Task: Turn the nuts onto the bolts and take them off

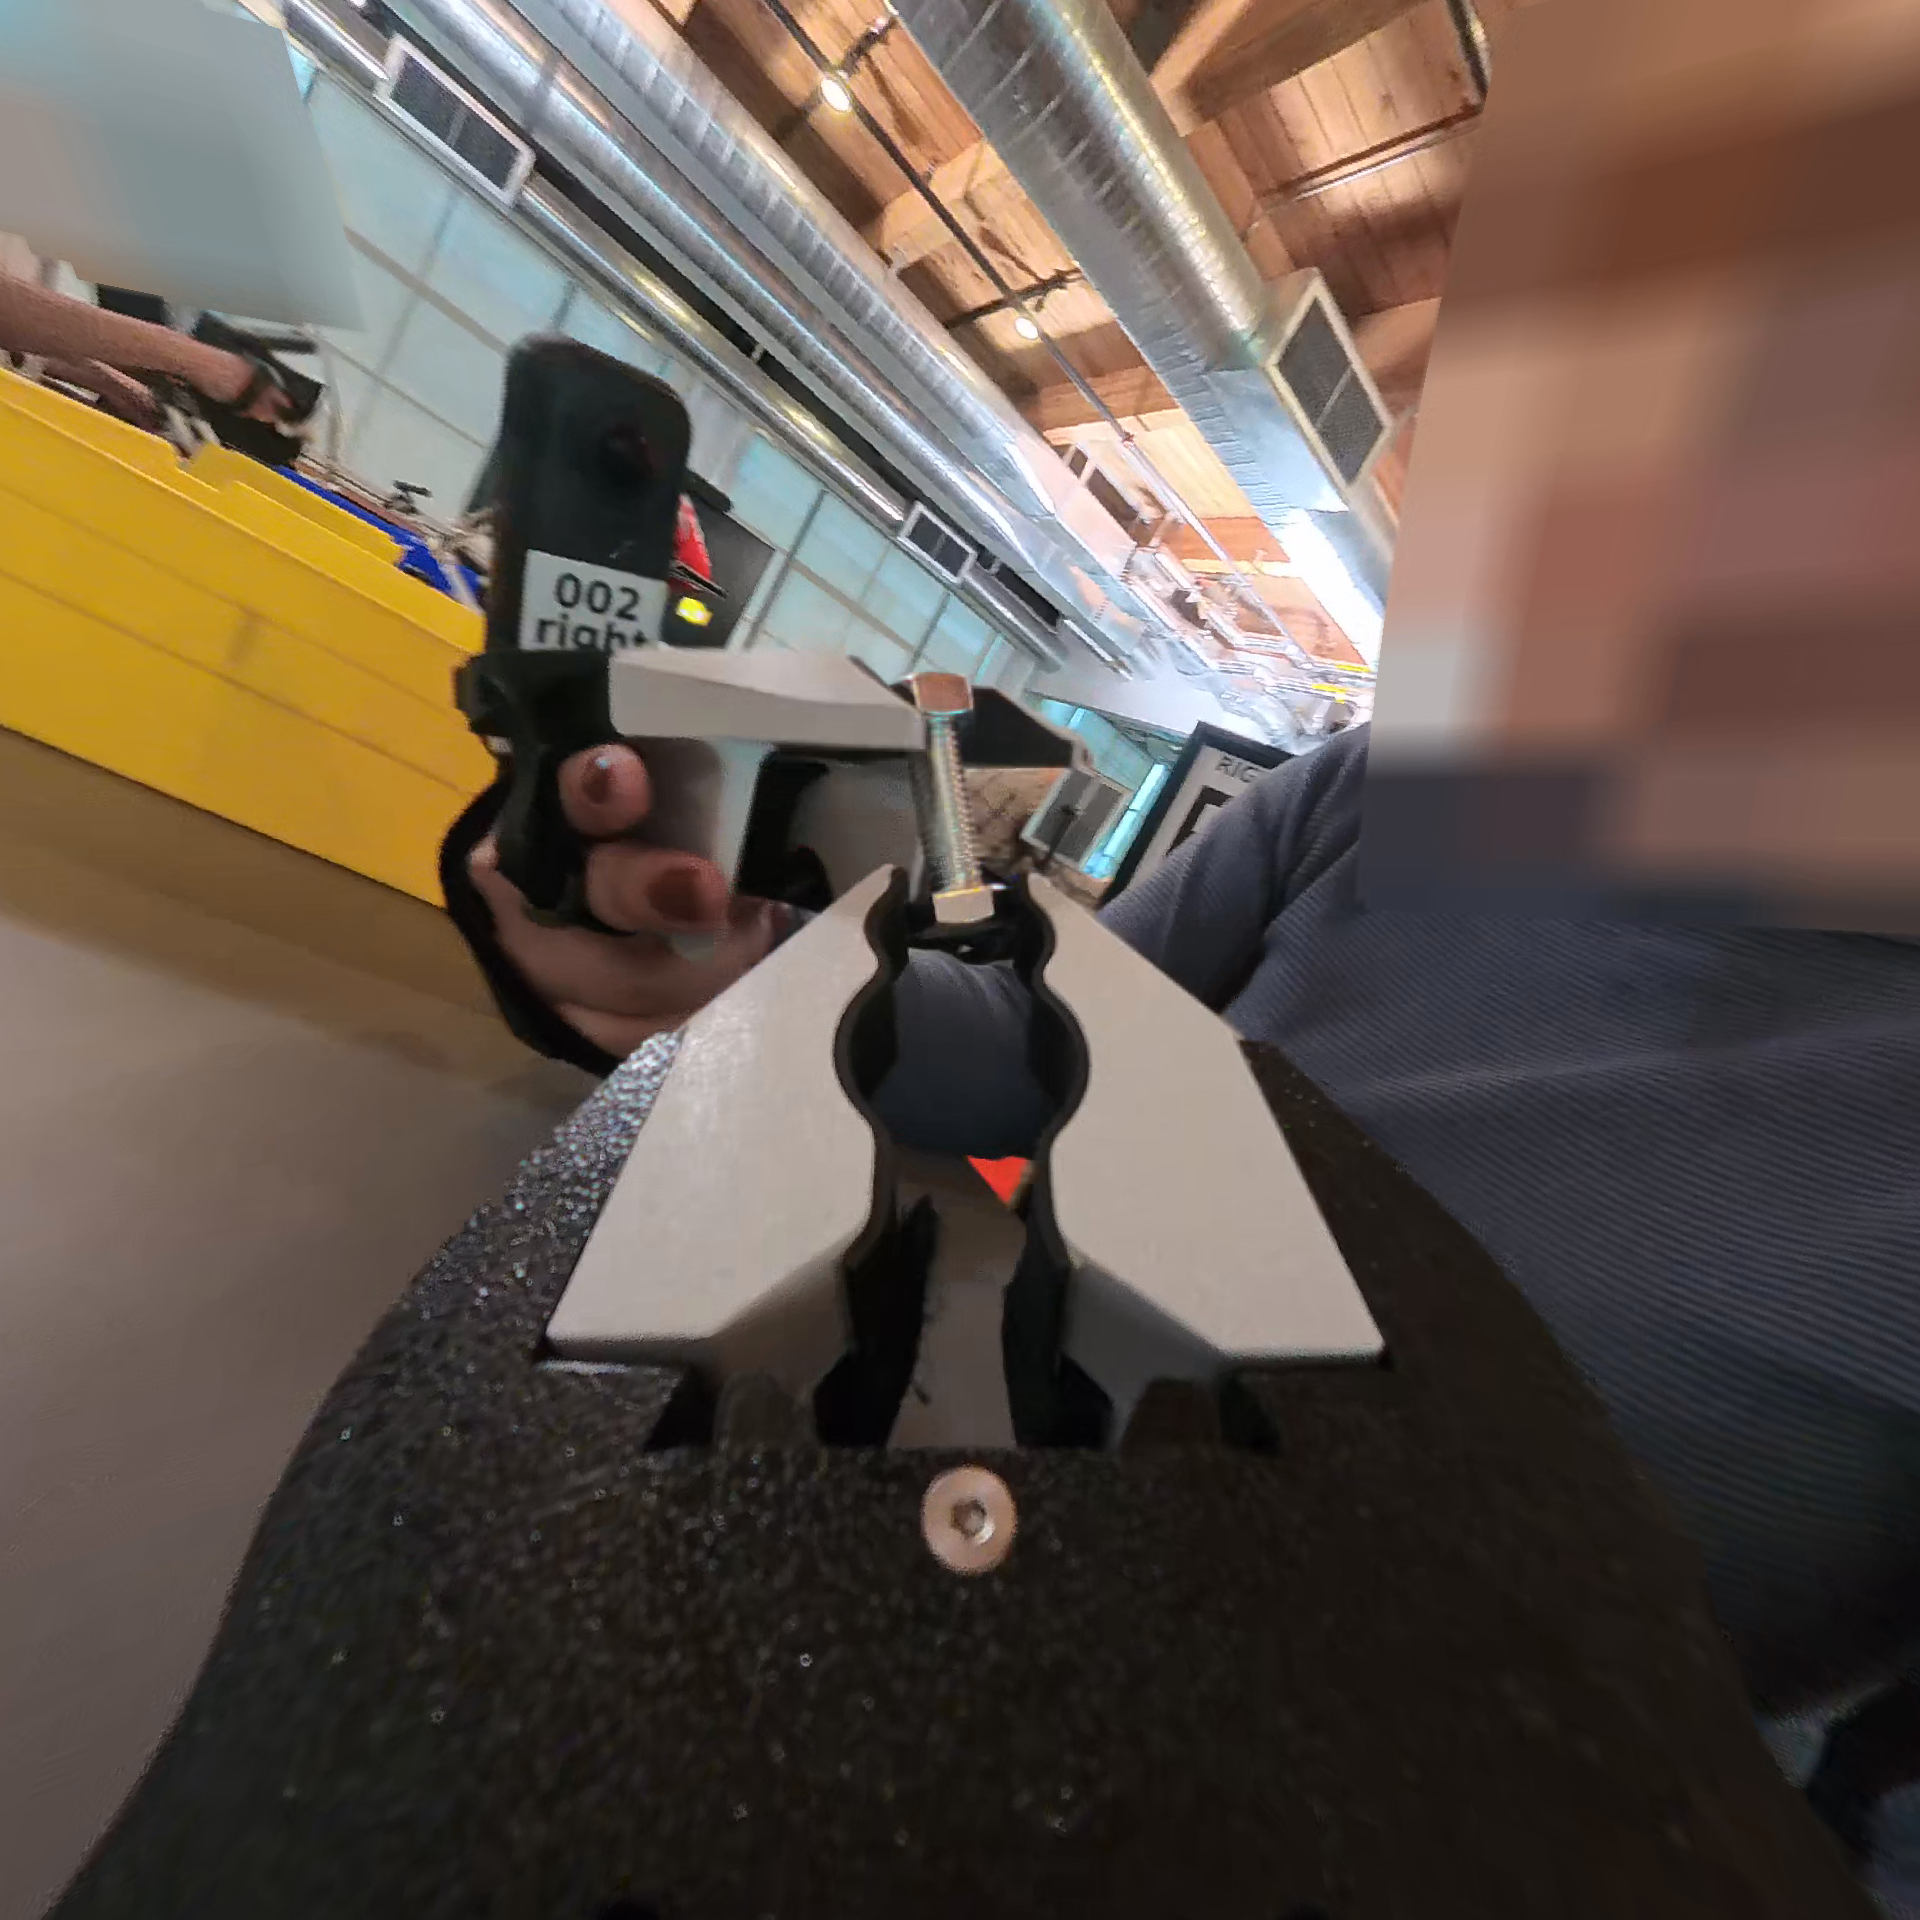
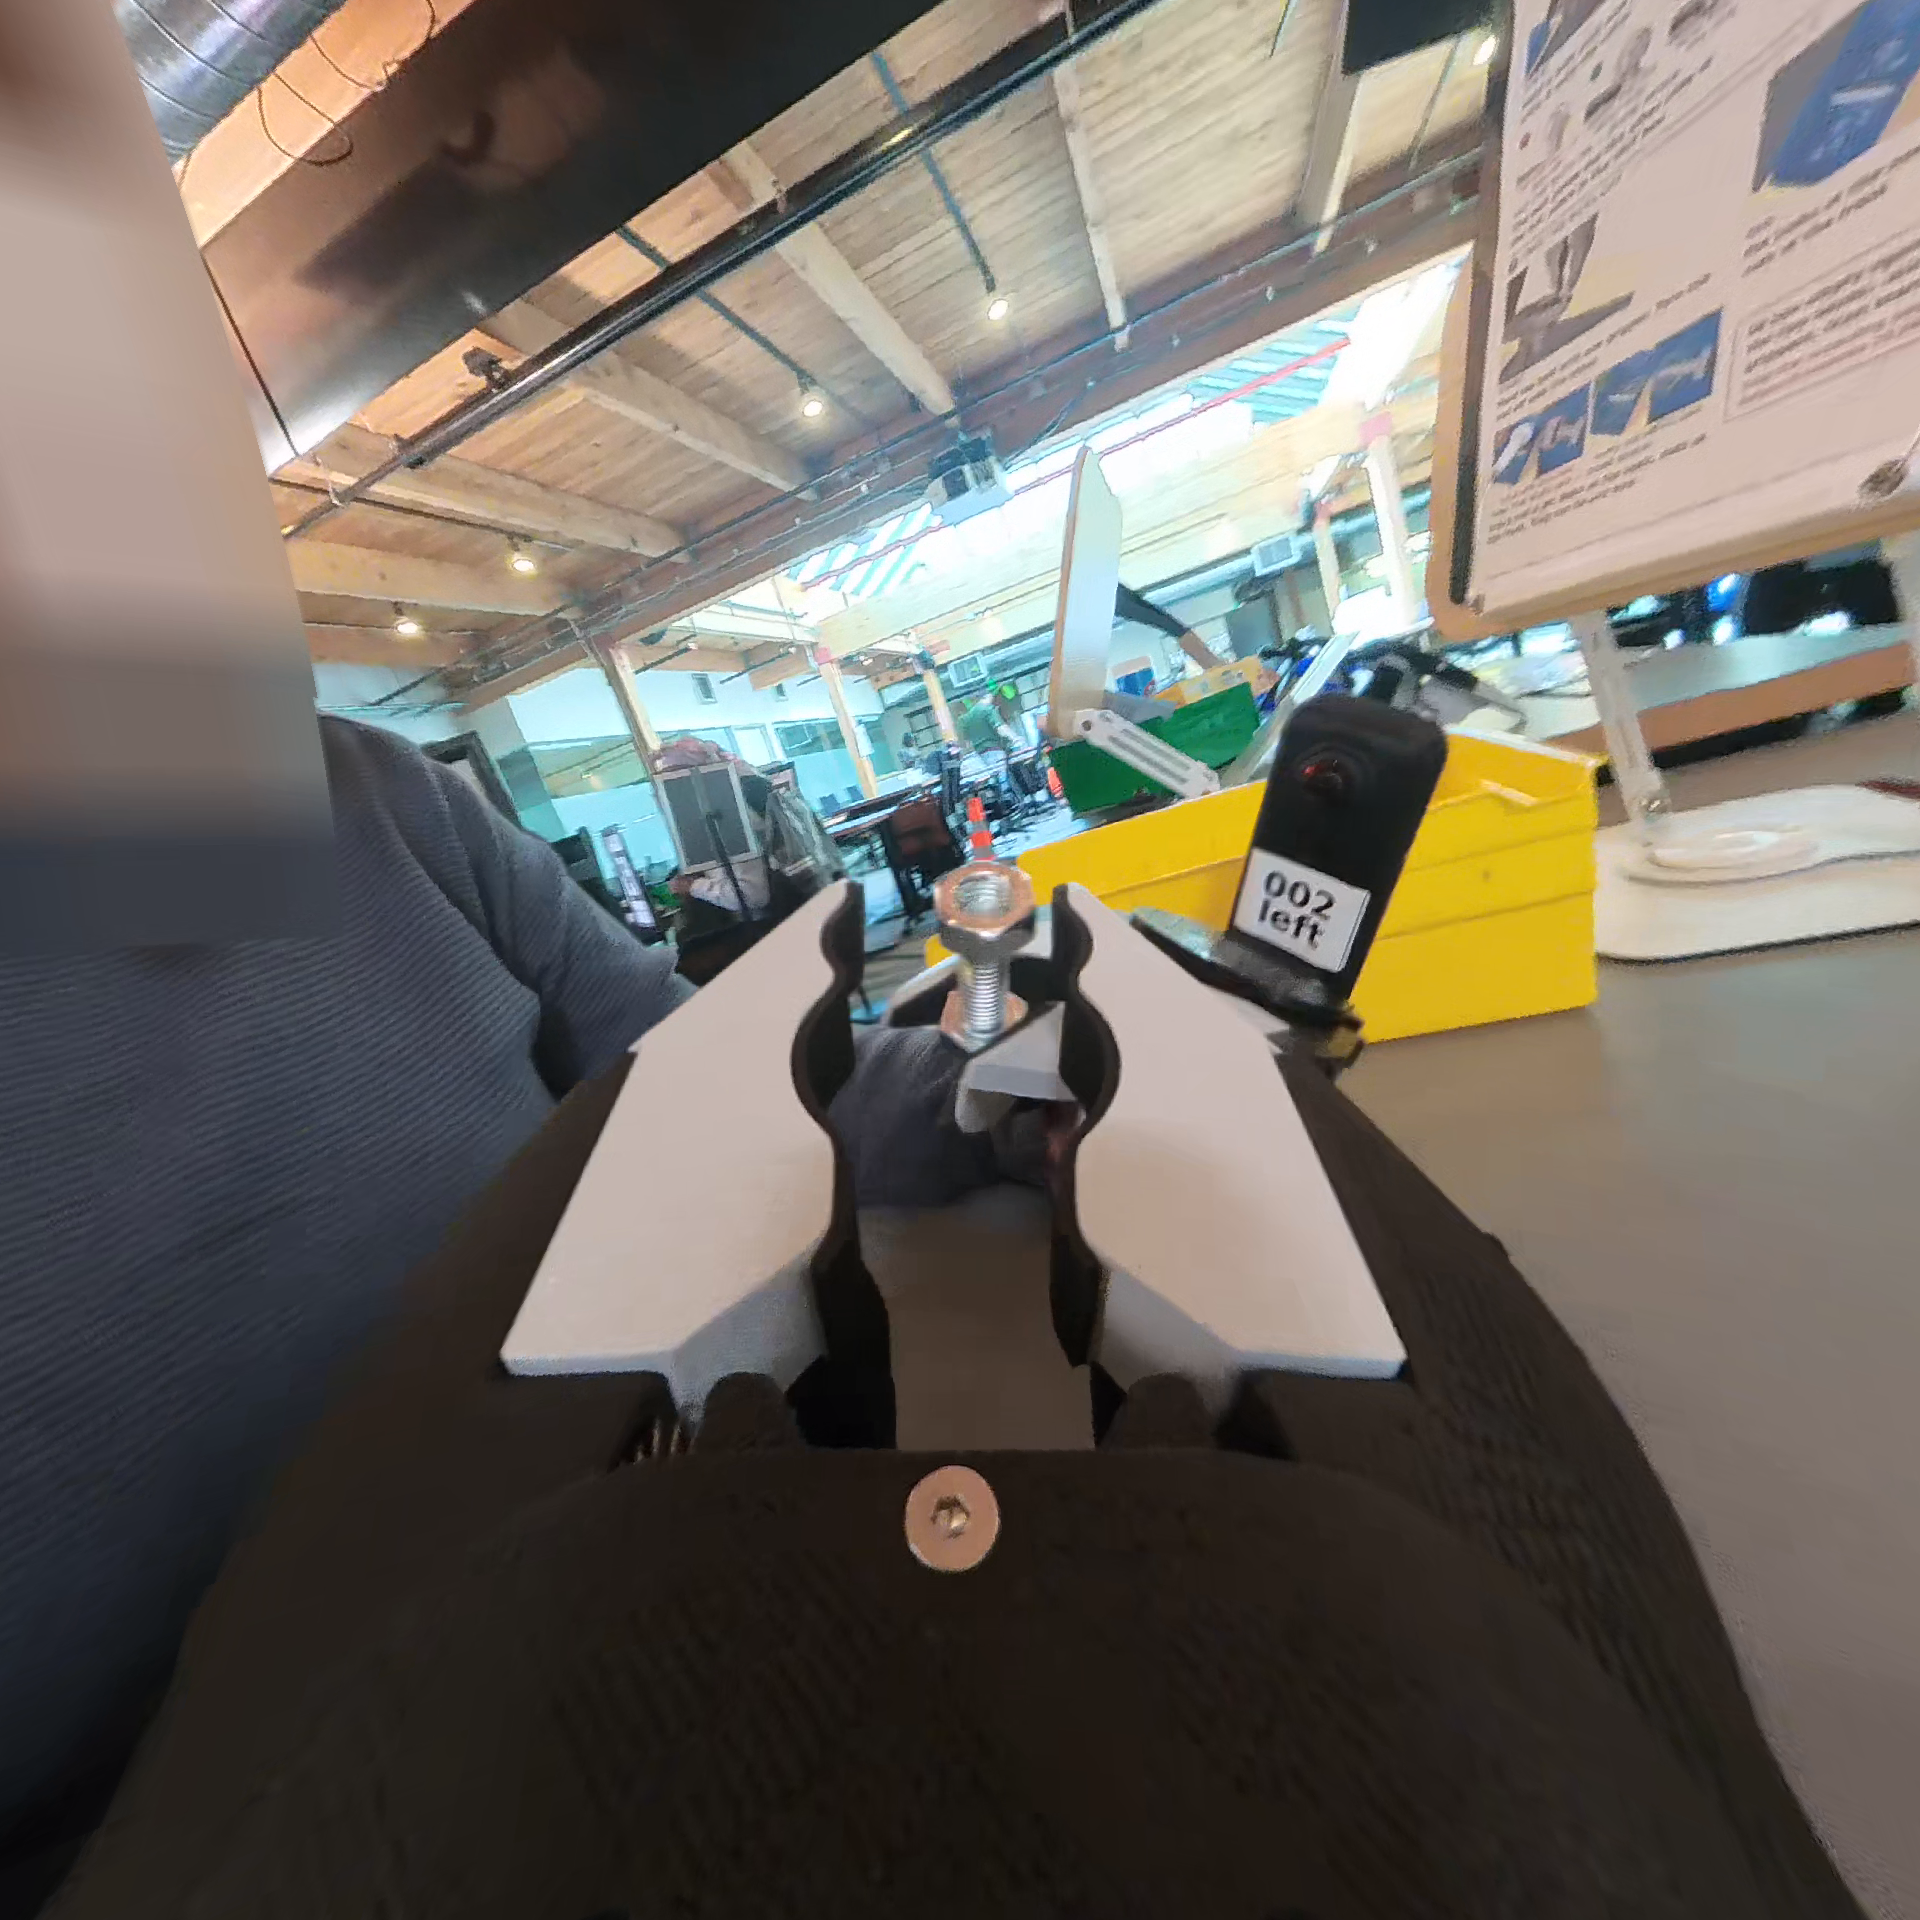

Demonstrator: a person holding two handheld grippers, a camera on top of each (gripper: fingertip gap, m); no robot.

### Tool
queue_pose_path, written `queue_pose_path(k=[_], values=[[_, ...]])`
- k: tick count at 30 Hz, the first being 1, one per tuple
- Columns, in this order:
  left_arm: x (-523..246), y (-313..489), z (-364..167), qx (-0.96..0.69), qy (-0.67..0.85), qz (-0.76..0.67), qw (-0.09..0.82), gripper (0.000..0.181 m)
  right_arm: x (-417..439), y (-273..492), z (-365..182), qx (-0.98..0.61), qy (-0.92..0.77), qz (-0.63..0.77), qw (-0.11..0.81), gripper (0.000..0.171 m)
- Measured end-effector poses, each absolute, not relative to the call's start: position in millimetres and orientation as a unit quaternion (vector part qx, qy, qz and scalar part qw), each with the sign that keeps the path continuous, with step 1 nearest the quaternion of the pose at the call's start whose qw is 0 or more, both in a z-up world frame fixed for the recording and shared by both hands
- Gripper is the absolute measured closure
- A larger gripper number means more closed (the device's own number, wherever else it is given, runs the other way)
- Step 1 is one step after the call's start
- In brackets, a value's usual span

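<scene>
Bolt and nut pinched between both tongs above the counter.

We see the left tongs (image 1: 961, 899) clamped on a hexagonal steel nut (image 1: 964, 902) at the tip of a threaded bolt (image 1: 943, 800), whose head sits at 12 o'clock, gripped by the right tongs (image 1: 940, 717). Grey angular fingers (image 1: 727, 1132), grainy black bodies. Smooth grey counter (image 1: 208, 1195), yellow plastic bins (image 1: 208, 623) at 10 o'clock, timber ceiling with ribbed ducts (image 1: 1091, 208). In the right wrist view the nut (image 2: 982, 906) faces us; the bolt head is hidden.

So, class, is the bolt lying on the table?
No: the bolt stands upright above the table, held at its lower end by the left tongs and at its top by the right tongs.
</scene>
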State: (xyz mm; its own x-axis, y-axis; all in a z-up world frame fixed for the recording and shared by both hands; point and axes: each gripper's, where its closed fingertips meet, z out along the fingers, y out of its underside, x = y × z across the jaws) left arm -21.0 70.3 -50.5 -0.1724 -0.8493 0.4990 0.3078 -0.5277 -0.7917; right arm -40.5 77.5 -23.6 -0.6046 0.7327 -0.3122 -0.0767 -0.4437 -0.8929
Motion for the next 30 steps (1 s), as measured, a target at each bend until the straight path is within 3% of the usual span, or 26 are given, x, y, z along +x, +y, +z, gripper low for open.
queue_pose_path(k=[2, 5, 10, 13, 17, 21, 23, 25, 27, 30], values=[[-21, 72, -52, -0.508, 0.273, -0.705, 0.414, 0.164, -44, 74, -24, -0.362, -0.455, 0.775, 0.248, 0.137], [-17, 68, -55, -0.513, 0.286, -0.701, 0.404, 0.164, -45, 74, -23, -0.358, -0.450, 0.782, 0.242, 0.153], [-21, 49, -42, -0.460, 0.298, -0.753, 0.364, 0.164, -27, 77, -9, -0.308, -0.438, 0.804, 0.258, 0.154], [-24, 62, -42, -0.472, 0.284, -0.727, 0.411, 0.164, -20, 93, 1, -0.313, -0.416, 0.797, 0.305, 0.154], [-36, 107, -54, -0.546, 0.249, -0.571, 0.560, 0.164, -31, 113, 16, -0.404, -0.447, 0.656, 0.455, 0.154], [-50, 132, -66, -0.603, 0.231, -0.441, 0.624, 0.164, 15, 144, 59, -0.492, -0.403, 0.465, 0.616, 0.154], [-51, 134, -67, -0.608, 0.230, -0.420, 0.633, 0.164, 59, 173, 50, -0.561, -0.404, 0.307, 0.654, 0.154], [-50, 137, -68, -0.615, 0.231, -0.398, 0.640, 0.164, 120, 208, 6, -0.651, -0.450, 0.113, 0.601, 0.154], [-45, 135, -71, -0.620, 0.247, -0.388, 0.636, 0.164, 195, 233, -60, -0.764, -0.464, -0.012, 0.448, 0.154], [-35, 133, -77, -0.628, 0.279, -0.371, 0.624, 0.164, 261, 244, -125, -0.844, -0.452, -0.035, 0.287, 0.154]])
